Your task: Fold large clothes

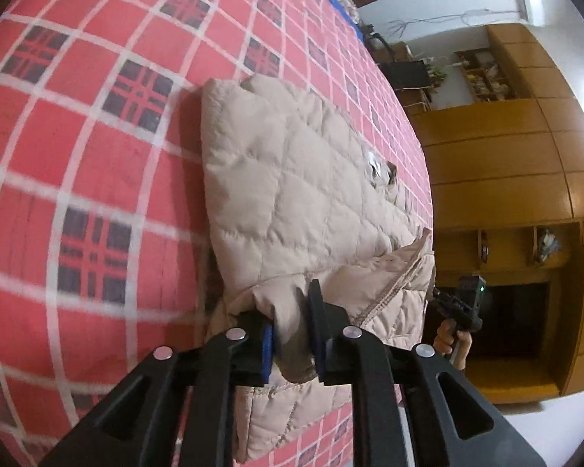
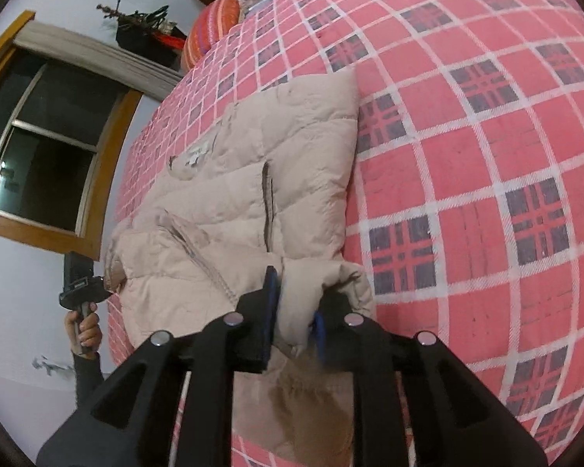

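A beige quilted jacket lies on a bed covered with a red plaid sheet, near the bed's edge. In the left wrist view, the left gripper has its jaws pinched on a bunched fold of the jacket's near edge, the cloth squeezed between the blue pads. The lifted part curls over the flat quilted body, and a zipper seam runs along the raised flap. Farther along that same edge, the other gripper shows small, held in a hand in front of a wooden cabinet. In the right wrist view, the right gripper likewise has its jaws clamped on a thick puffed fold of the jacket, which swells out between the two fingers. A dark pocket slit runs down the flat part of the garment beyond the fold. At the left of this view, the left hand, in a dark sleeve, holds its gripper at the jacket's far corner, below a dark window with a wooden frame. A striped orange pillow sits at the far end of the bed.
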Demonstrator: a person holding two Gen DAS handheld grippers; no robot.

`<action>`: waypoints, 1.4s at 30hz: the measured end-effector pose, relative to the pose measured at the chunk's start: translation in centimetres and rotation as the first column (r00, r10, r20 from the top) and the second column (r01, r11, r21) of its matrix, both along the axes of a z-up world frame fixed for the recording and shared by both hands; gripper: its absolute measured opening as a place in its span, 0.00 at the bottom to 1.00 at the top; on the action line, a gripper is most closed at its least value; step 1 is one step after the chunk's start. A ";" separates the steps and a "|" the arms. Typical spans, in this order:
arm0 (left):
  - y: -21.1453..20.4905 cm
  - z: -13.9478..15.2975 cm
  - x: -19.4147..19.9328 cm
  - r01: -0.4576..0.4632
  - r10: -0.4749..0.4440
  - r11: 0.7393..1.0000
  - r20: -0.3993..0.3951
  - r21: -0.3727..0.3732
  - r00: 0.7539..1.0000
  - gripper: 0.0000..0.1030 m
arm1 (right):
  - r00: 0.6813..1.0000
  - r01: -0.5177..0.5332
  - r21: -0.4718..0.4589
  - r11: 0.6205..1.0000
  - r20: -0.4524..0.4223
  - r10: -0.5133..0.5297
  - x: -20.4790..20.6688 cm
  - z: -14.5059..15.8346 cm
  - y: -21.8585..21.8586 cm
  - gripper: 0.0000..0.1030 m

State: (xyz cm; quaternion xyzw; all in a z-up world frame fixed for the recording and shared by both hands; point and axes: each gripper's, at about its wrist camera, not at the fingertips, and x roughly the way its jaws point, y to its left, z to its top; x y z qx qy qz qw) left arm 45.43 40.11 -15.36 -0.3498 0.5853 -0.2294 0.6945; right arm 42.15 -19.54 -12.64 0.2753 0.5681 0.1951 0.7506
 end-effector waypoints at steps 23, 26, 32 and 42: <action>-2.5 1.1 -3.1 0.027 -0.104 0.954 0.243 0.300 0.964 0.47 | 0.991 0.025 -0.047 0.999 0.132 -0.018 -0.8 -0.4 -2.1 0.56; -2.4 2.1 -3.7 -0.012 -0.080 0.949 0.276 0.315 0.958 0.14 | 0.985 0.022 -0.112 0.993 0.174 -0.002 -1.1 0.2 -1.3 0.21; -3.3 4.7 -5.3 -0.038 -0.092 0.941 0.360 0.337 0.929 0.06 | 0.957 0.026 -0.162 0.986 0.288 0.022 -3.3 3.6 -0.1 0.11; -3.0 12.2 -5.1 -0.081 -0.089 0.948 0.500 0.308 0.862 0.05 | 0.895 0.055 -0.209 0.976 0.444 0.045 -3.0 10.5 1.3 0.11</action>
